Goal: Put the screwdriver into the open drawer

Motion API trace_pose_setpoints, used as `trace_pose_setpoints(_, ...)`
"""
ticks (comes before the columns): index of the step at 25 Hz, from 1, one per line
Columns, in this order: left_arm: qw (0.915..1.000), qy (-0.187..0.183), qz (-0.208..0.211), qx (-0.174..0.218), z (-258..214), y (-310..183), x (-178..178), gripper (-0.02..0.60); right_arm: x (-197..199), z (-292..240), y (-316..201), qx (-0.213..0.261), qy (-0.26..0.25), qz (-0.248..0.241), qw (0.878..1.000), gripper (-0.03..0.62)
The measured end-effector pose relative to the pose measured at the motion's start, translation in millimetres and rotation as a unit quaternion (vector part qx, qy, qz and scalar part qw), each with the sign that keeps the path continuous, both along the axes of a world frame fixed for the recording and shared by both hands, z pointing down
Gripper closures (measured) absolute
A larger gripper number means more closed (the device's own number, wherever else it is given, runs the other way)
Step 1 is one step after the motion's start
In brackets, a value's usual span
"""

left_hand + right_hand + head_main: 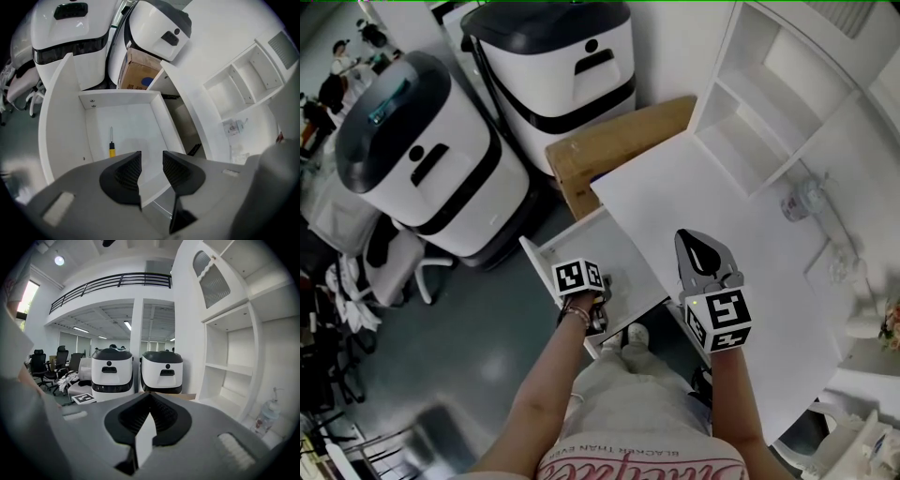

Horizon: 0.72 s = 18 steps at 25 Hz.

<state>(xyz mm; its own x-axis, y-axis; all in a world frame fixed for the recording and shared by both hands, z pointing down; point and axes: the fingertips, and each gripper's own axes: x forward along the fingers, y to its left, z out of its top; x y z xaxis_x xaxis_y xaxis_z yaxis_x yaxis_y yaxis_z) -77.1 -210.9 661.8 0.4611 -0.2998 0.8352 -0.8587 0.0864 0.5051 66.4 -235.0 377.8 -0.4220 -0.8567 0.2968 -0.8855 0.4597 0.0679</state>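
Over the open drawer, L gripper hangs tilted steeply down w/ jaws spread, nothing btwn them. Past its tips the screwdriver, yellow handle and thin shaft, lies flat on the drawer floor nearer the left wall, clear of the gripper, shaft toward the back wall. R gripper is held above the white desk, roughly level, jaws pressed together, empty. Behind the drawer sits a cardboard box, then two white-and-black machines. White shelves rise at the desk's far side; a clear pump bottle stands on the desk near them.
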Motion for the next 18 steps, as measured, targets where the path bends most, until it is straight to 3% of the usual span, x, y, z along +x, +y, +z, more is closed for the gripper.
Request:
trace_pose_setpoints(3, 0.9998, 0.001, 0.001, 0.019, -13.2, 0.5, -3.1, 0.422, -0.8, -10.6, -2.2, 0.012, -0.001, -0.003, 1.0, 0.592)
trace_pose_setpoints(9, 0.9949, -0.031, 0.04, 0.087, -50.4, 1.0, -6.1, 0.445, 2.0, -28.0, -6.5, 0.033, -0.01, 0.005, 0.999, 0.592)
trace_pose_setpoints(18, 0.9725, -0.083, 0.092, 0.197, -111.1, -10.5, -18.6, 0.49, -8.3, -41.9, -2.9, 0.047, -0.009, 0.011, 0.999, 0.592)
